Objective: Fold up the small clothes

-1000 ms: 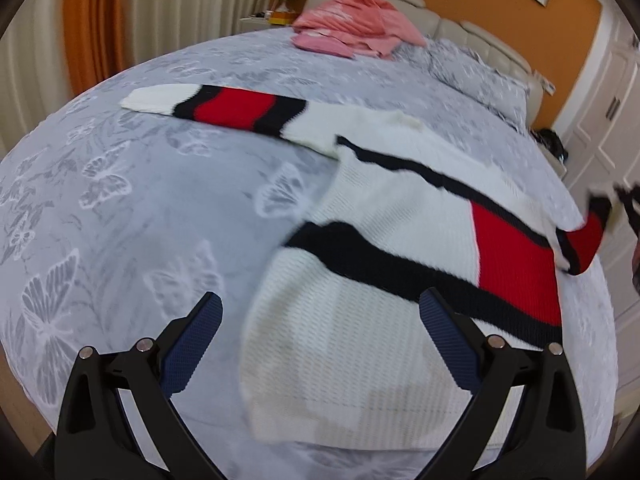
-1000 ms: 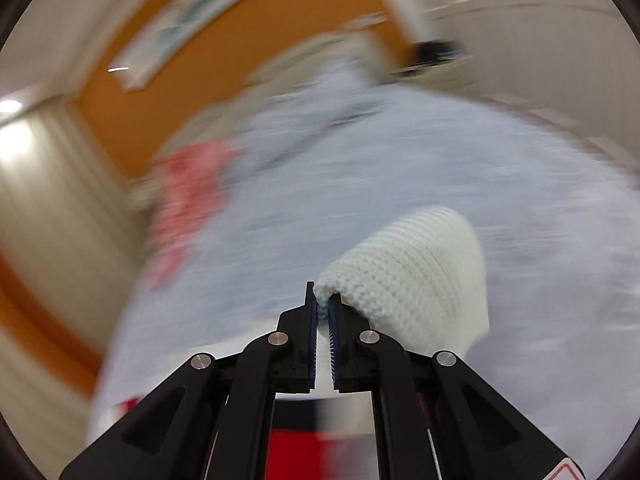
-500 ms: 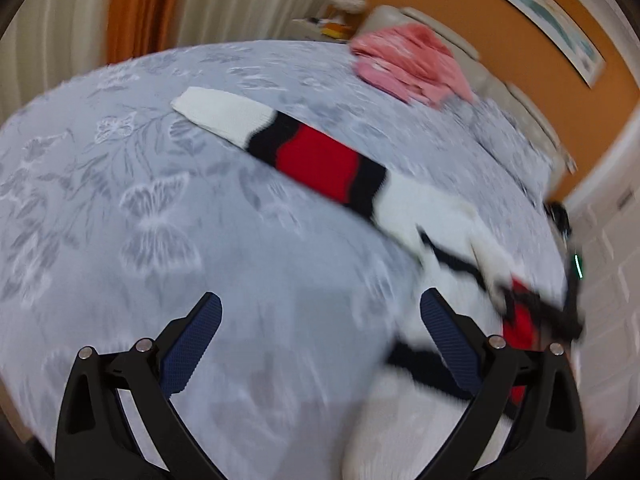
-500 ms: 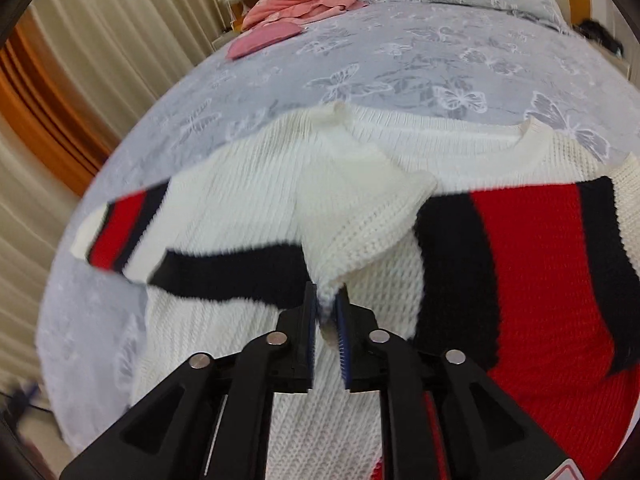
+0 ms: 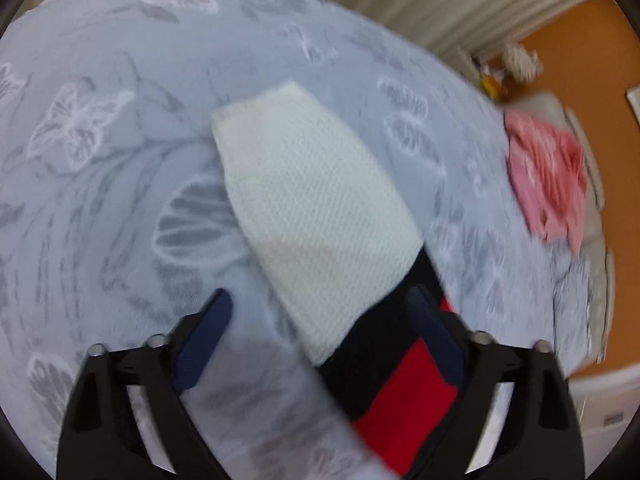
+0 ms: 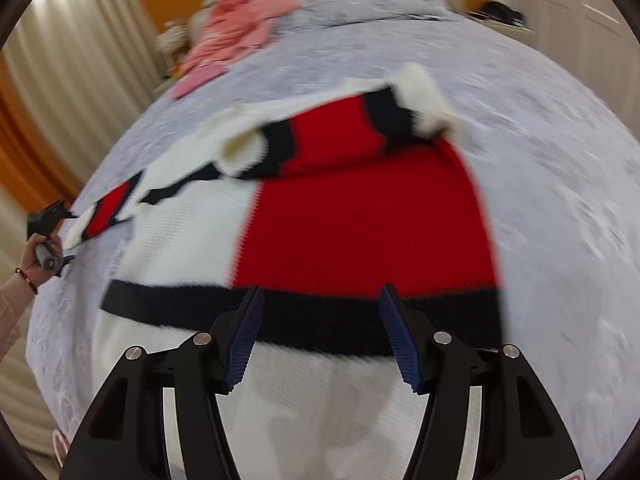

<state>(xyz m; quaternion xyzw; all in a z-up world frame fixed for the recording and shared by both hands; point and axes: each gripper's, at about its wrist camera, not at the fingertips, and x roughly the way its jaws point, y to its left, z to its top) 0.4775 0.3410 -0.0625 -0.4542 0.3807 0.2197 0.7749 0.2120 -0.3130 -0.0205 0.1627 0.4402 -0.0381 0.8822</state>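
Left wrist view: left gripper (image 5: 320,344) jaws just closing, still spread, astride sweater sleeve (image 5: 316,216) near bed (image 5: 100,80) edge.

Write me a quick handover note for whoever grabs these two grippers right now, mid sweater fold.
Left gripper: jaws have just been closing, still apart, around the outstretched sleeve but not pressing it.
Right gripper: jaws have just been opening, nothing held, over the sweater body near the black band.
Things: sweater lies flat on the bed; pink clothes sit by the pillows.
Done: the other sleeve is folded across the chest.
Left: grip the outstretched sleeve, fold it in, then fold the body.
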